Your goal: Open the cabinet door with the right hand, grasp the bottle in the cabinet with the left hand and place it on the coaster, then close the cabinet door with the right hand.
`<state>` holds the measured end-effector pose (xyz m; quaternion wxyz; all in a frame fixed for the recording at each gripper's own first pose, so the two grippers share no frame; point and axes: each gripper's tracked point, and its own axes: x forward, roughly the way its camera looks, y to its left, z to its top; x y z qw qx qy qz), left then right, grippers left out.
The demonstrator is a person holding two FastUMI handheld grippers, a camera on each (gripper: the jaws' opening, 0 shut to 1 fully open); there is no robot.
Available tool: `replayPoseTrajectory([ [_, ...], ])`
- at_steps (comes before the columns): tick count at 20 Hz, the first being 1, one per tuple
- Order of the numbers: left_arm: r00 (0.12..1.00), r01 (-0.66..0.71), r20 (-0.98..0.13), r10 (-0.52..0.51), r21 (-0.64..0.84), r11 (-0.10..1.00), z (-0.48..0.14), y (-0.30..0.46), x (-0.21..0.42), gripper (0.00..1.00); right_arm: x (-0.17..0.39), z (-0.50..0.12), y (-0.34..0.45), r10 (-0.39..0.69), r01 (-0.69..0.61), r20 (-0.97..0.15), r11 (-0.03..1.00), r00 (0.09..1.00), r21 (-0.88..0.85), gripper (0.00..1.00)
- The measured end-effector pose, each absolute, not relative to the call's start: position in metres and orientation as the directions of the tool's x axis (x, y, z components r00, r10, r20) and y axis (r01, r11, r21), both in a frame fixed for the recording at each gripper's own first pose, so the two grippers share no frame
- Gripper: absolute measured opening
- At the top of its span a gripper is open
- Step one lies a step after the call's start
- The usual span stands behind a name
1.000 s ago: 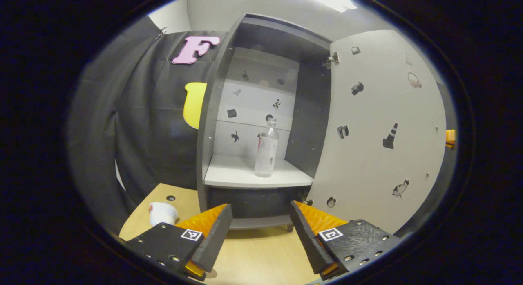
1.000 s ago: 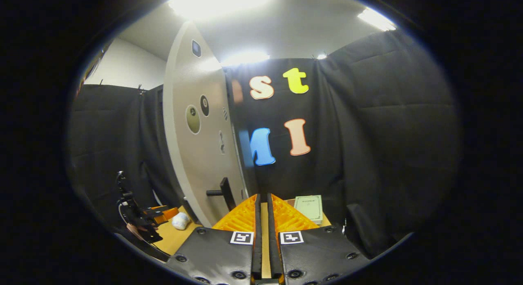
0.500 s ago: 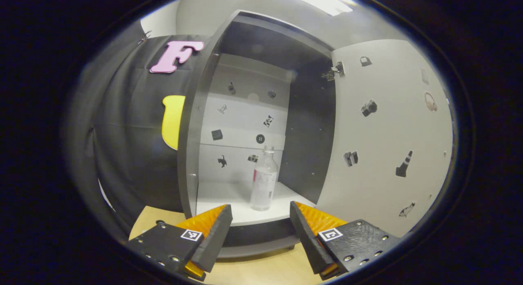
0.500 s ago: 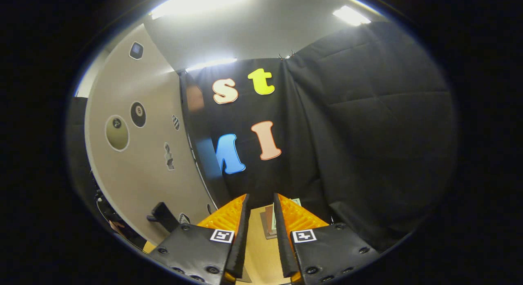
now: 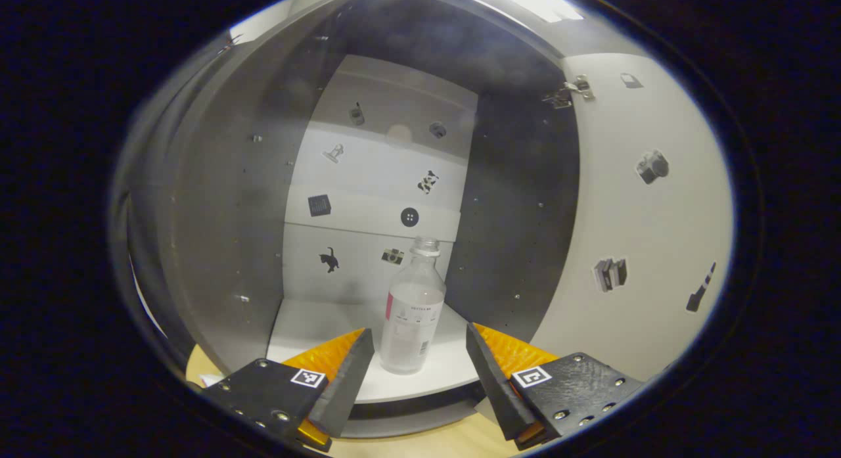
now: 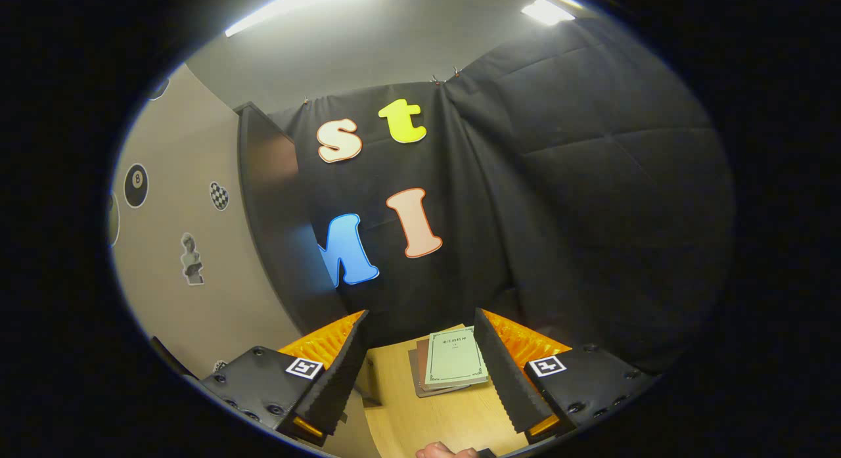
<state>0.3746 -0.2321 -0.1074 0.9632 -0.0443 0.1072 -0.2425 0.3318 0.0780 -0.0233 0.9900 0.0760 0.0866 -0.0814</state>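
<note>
A clear plastic bottle [image 5: 412, 313] with a white label stands upright on the white shelf [image 5: 309, 323] inside the open cabinet. My left gripper [image 5: 415, 369] is open just in front of the shelf edge, and the bottle's base shows between its fingers without touching them. The cabinet door [image 5: 650, 241] stands swung open to the right, with stickers on it. In the right gripper view the door's outer face [image 6: 190, 248] is at the left. My right gripper [image 6: 420, 363] is open over the wooden table [image 6: 433, 418], holding nothing.
Green and brown books [image 6: 453, 363] lie stacked on the table near the black cloth wall. A fingertip [image 6: 440, 452] shows at the bottom edge of the right gripper view. The cabinet's dark side walls [image 5: 223, 234] close in on both sides of the shelf.
My left gripper has moved forward and up toward the shelf, so the bottle now shows between its fingers. My right gripper has opened and swung away from the door handle toward the books.
</note>
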Motion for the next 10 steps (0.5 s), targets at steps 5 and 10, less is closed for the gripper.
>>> replayPoseTrajectory([
  [5,0.873,0.453,-0.181,-0.453,-0.043,0.891,-0.113,-0.241,0.408,0.85,0.333,-0.038,0.054,-0.198,0.225,-0.220,0.969,0.955,0.101,0.98],
  [10,0.858,0.489,-0.169,-0.485,-0.024,0.872,-0.111,-0.262,0.431,0.87,0.336,-0.044,0.041,-0.193,0.236,-0.224,0.954,0.955,0.186,0.98],
])
